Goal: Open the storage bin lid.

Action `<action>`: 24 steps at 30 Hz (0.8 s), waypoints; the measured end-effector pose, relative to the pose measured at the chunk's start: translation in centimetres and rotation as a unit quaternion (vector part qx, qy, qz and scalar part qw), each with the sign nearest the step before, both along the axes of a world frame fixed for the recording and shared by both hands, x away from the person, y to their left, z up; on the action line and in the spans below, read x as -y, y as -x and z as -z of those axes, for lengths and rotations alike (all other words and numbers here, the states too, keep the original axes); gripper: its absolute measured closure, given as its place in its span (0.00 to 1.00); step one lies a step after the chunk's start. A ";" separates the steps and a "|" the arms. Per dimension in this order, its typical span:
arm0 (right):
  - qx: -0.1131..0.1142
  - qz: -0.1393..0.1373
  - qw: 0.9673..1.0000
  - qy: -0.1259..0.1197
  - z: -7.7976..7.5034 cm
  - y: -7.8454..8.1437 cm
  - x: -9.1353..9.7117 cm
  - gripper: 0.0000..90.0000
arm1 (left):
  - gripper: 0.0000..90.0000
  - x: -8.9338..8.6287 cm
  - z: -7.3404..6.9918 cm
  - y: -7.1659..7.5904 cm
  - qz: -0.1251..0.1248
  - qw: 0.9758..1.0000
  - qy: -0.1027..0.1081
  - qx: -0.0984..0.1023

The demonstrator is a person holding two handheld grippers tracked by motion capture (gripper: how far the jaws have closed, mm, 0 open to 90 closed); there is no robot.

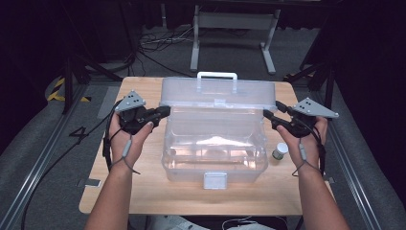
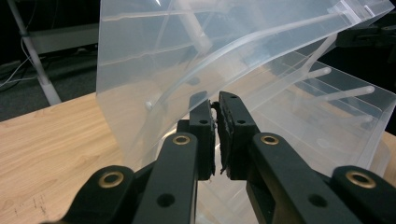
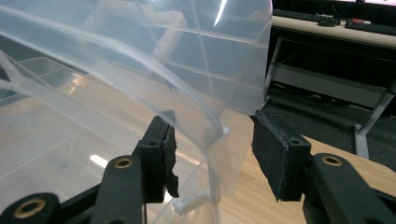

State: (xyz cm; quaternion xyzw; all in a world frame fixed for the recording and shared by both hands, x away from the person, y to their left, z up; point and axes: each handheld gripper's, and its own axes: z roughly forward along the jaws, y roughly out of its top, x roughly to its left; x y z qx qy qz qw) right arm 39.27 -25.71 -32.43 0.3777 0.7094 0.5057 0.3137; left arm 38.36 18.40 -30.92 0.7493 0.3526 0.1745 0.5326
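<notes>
A clear plastic storage box (image 1: 214,153) stands in the middle of the wooden table, its lid (image 1: 218,93) raised upright at the back with a white handle (image 1: 217,75) on top. My left gripper (image 1: 164,111) is at the lid's left edge; in the left gripper view the jaws (image 2: 217,135) are pressed together on the thin plastic edge (image 2: 140,93). My right gripper (image 1: 269,115) is at the lid's right edge. In the right gripper view it (image 3: 215,149) stands open, straddling the lid's edge (image 3: 205,116) with neither pad touching it.
A small jar with a pale cap (image 1: 280,152) sits on the table (image 1: 143,191) just right of the box, beneath my right hand. The box's front latch (image 1: 215,180) faces the near table edge. A white metal frame (image 1: 234,28) and cables lie on the floor behind.
</notes>
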 end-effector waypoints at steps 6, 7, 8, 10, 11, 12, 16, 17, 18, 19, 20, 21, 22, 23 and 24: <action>0.015 0.019 1.000 -0.001 0.0 -0.7 -0.8 0.56 | 0.93 0.0 0.0 0.1 0.000 1.000 -0.001 0.000; 0.017 0.020 1.000 -0.007 0.1 -0.8 -0.9 0.56 | 0.93 0.0 0.0 0.1 0.000 1.000 -0.001 0.000; 0.019 0.021 1.000 -0.012 0.1 -0.9 -1.0 0.56 | 0.93 0.0 0.0 0.1 0.000 1.000 -0.001 0.000; 0.022 0.027 0.999 -0.014 0.2 -1.1 -1.2 0.57 | 0.93 0.0 0.0 0.1 0.000 1.000 -0.001 0.001; 0.023 0.030 0.999 -0.014 0.2 -1.1 -1.2 0.57 | 0.93 0.0 0.0 0.0 0.000 1.000 -0.001 0.001; 0.025 0.033 0.999 -0.015 0.2 -1.1 -1.3 0.57 | 0.93 0.0 0.0 0.0 0.000 1.000 -0.001 0.001; 0.039 0.047 0.998 -0.010 0.1 -1.2 -1.4 0.60 | 0.93 0.0 0.0 0.1 0.002 1.000 -0.002 0.001; 0.043 0.050 0.998 -0.009 0.1 -1.2 -1.4 0.60 | 0.93 0.0 0.0 0.1 0.003 1.000 -0.002 0.001; 0.044 0.052 0.998 -0.008 0.1 -1.2 -1.4 0.61 | 0.92 0.0 0.0 0.1 0.003 1.000 -0.001 0.001; 0.045 0.054 0.997 -0.007 0.1 -1.2 -1.5 0.61 | 0.92 0.0 0.1 0.1 0.004 1.000 -0.004 0.001; 0.048 0.056 0.997 -0.007 0.1 -1.2 -1.5 0.62 | 0.92 0.0 0.1 0.1 0.004 1.000 -0.005 0.000; 0.049 0.057 0.997 -0.004 0.1 -1.2 -1.5 0.63 | 0.91 0.1 0.1 0.1 0.003 1.000 -0.006 -0.001; 0.051 0.059 0.997 -0.002 0.1 -1.2 -1.6 0.65 | 0.91 0.1 0.1 0.2 0.001 1.000 -0.008 0.001; 0.053 0.061 0.997 0.001 0.1 -1.2 -1.7 0.66 | 0.91 0.2 0.0 0.3 -0.002 1.000 -0.016 0.003; 0.053 0.061 0.997 0.001 0.1 -1.2 -1.7 0.66 | 0.90 0.2 0.0 0.3 -0.002 1.000 -0.016 0.003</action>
